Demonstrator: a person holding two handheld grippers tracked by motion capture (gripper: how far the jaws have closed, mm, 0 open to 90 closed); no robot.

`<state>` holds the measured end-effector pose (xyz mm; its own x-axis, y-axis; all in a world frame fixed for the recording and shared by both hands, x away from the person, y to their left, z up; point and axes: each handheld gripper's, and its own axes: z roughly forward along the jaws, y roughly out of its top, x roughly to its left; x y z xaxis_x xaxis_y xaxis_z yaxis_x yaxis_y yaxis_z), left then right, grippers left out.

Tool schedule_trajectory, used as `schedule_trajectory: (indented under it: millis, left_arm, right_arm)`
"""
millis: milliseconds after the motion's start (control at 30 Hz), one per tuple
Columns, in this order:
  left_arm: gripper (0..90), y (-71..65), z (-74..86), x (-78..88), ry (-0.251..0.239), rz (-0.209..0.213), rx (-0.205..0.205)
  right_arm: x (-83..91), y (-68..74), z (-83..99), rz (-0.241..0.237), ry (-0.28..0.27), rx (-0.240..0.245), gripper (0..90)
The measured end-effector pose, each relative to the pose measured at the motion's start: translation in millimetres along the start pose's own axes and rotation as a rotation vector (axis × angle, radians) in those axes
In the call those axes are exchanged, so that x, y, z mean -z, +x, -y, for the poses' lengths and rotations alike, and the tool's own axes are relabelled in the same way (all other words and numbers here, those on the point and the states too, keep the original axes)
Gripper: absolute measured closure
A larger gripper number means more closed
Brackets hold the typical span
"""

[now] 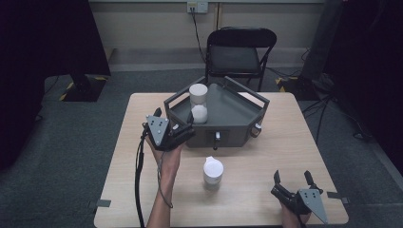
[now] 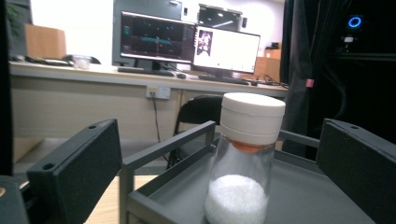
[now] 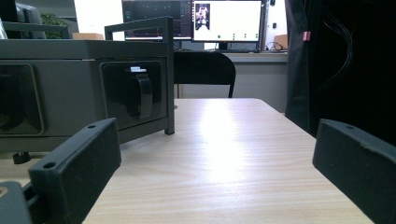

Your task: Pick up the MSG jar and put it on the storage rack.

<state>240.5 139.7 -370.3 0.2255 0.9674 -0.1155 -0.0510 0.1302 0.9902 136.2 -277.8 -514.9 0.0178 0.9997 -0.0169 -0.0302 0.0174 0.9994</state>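
Left gripper (image 1: 186, 129), centre-left of the high view, jaws wide, faces a white-capped jar (image 2: 243, 163) standing in the grey tray (image 1: 237, 111). Right gripper (image 1: 292, 179), lower right, jaws wide, holds nothing.

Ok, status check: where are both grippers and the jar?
Left gripper open, at tray's edge, lined up on capped jar. Right gripper open, low over table, holding nothing. Second jar mid-table. Nothing in the way.

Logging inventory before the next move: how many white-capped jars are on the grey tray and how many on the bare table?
Jars standing on the grey tray: 2, the rear jar and the front jar
Jars on the bare table: 1, the table jar
Total: 3 jars
The left gripper, jaws open, is at the tray's left edge beside the front jar.
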Motion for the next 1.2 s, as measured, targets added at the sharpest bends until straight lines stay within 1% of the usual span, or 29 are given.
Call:
schedule_trajectory:
  millis: [33, 67, 100, 133, 167, 200, 233, 267, 367, 400, 433, 533, 567, 667, 700, 733, 767, 800, 833, 867, 900, 933, 967, 1000, 1033, 1067, 1100, 1167, 1200]
  left_arm:
    - [0.0, 0.0, 0.0, 0.0, 0.0, 0.0, 0.0]
    - [0.0, -3.1, 3.4, 8.5, -0.022, -0.012, -0.012]
    - [0.0, -3.1, 3.4, 8.5, -0.022, -0.012, -0.012]
    - [0.0, -7.1, 8.7, 17.5, -0.052, -0.027, -0.023]
    - [0.0, -7.1, 8.7, 17.5, -0.052, -0.027, -0.023]
    - [0.0, -8.9, 12.9, 25.8, -0.071, -0.03, -0.013]
    - [0.0, -8.9, 12.9, 25.8, -0.071, -0.03, -0.013]
    - [0.0, -11.9, 15.6, 32.6, -0.075, -0.039, -0.021]
    - [0.0, -12.9, 18.4, 38.0, -0.076, -0.039, -0.026]
    - [0.0, -13.6, 18.8, 42.6, -0.063, -0.041, -0.024]
    - [0.0, -13.6, 18.8, 42.6, -0.063, -0.041, -0.024]
    - [0.0, -13.9, 24.3, 52.2, -0.063, -0.043, -0.013]
    - [0.0, -13.9, 24.3, 52.2, -0.063, -0.043, -0.013]
    - [0.0, -13.8, 32.5, 60.2, -0.081, -0.049, -0.009]
    - [0.0, -13.6, 35.0, 62.7, -0.081, -0.052, -0.001]
    - [0.0, -12.6, 37.5, 64.8, -0.078, -0.049, 0.007]
    - [0.0, -13.4, 39.7, 66.9, -0.068, -0.057, 0.006]
    - [0.0, -15.4, 46.5, 70.7, -0.047, -0.073, -0.011]
    - [0.0, -15.4, 46.5, 70.7, -0.047, -0.073, -0.011]
    - [0.0, -16.5, 52.7, 73.3, -0.01, -0.086, -0.016]
    - [0.0, -16.5, 52.7, 73.3, -0.01, -0.086, -0.016]
    - [0.0, -16.1, 61.2, 75.3, 0.014, -0.094, -0.02]
    - [0.0, -16.1, 61.2, 75.3, 0.014, -0.094, -0.02]
    - [0.0, -15.7, 68.6, 76.9, 0.034, -0.107, -0.01]
    - [0.0, -15.7, 68.6, 76.9, 0.034, -0.107, -0.01]
    - [0.0, -14.2, 75.9, 78.8, 0.039, -0.114, -0.004]
    - [0.0, -14.2, 75.9, 78.8, 0.039, -0.114, -0.004]
    - [0.0, -11.9, 80.8, 80.6, 0.051, -0.115, -0.006]
    - [0.0, -10.6, 85.1, 82.1, 0.061, -0.124, -0.009]
  right_arm:
    - [0.0, 0.0, 0.0, 0.0, 0.0, 0.0, 0.0]
    - [0.0, 0.0, 0.0, 0.0, 0.0, 0.0, 0.0]
    - [0.0, 0.0, 0.0, 0.0, 0.0, 0.0, 0.0]
    - [0.0, 0.0, 0.0, 0.0, 0.0, 0.0, 0.0]
    - [0.0, 0.0, 0.0, 0.0, 0.0, 0.0, 0.0]
    - [0.0, 0.0, 0.0, 0.0, 0.0, 0.0, 0.0]
    - [0.0, 0.0, 0.0, 0.0, 0.0, 0.0, 0.0]
    - [0.0, 0.1, 0.0, 0.001, 0.0, 0.0, 0.0]
    - [0.0, 0.1, 0.0, 0.001, 0.0, 0.0, 0.0]
    - [0.0, 0.1, 0.0, 0.001, 0.0, -0.001, 0.0]
    - [0.0, 0.1, 0.0, 0.001, 0.0, -0.001, 0.0]
    - [0.0, 0.2, 0.0, 0.001, 0.0, -0.001, 0.0]
    - [0.0, 0.2, 0.0, 0.001, 0.0, -0.001, 0.0]
    - [0.0, 0.2, 0.0, 0.001, 0.0, 0.0, 0.0]
    - [0.0, 0.2, 0.0, 0.001, 0.0, 0.0, 0.0]
    - [0.0, 0.2, 0.0, 0.001, 0.0, -0.001, 0.0]
    - [0.0, 0.2, 0.0, 0.001, 0.0, -0.001, 0.0]
    - [0.0, 0.2, 0.0, 0.001, 0.0, 0.0, 0.0]
    - [0.0, 0.2, 0.0, 0.001, 0.0, 0.0, 0.0]
    - [0.0, 0.2, 0.0, 0.001, 0.0, 0.0, 0.0]
    - [0.0, 0.2, 0.0, 0.001, 0.0, 0.0, 0.0]
    - [0.0, 0.2, 0.0, 0.001, 0.0, 0.0, 0.0]
    - [0.0, 0.2, 0.0, 0.001, 0.0, 0.0, 0.0]
    - [0.0, 0.1, 0.0, 0.001, 0.0, 0.0, 0.0]
    - [0.0, 0.1, 0.0, 0.001, 0.0, 0.0, 0.0]
    - [0.0, 0.1, 0.0, 0.001, 0.0, 0.0, 0.0]
    - [0.0, 0.1, 0.0, 0.001, 0.0, 0.0, 0.0]
    - [0.0, 0.2, 0.0, 0.001, 0.0, 0.0, 0.0]
    - [0.0, 0.2, 0.0, 0.001, 0.0, 0.0, 0.0]
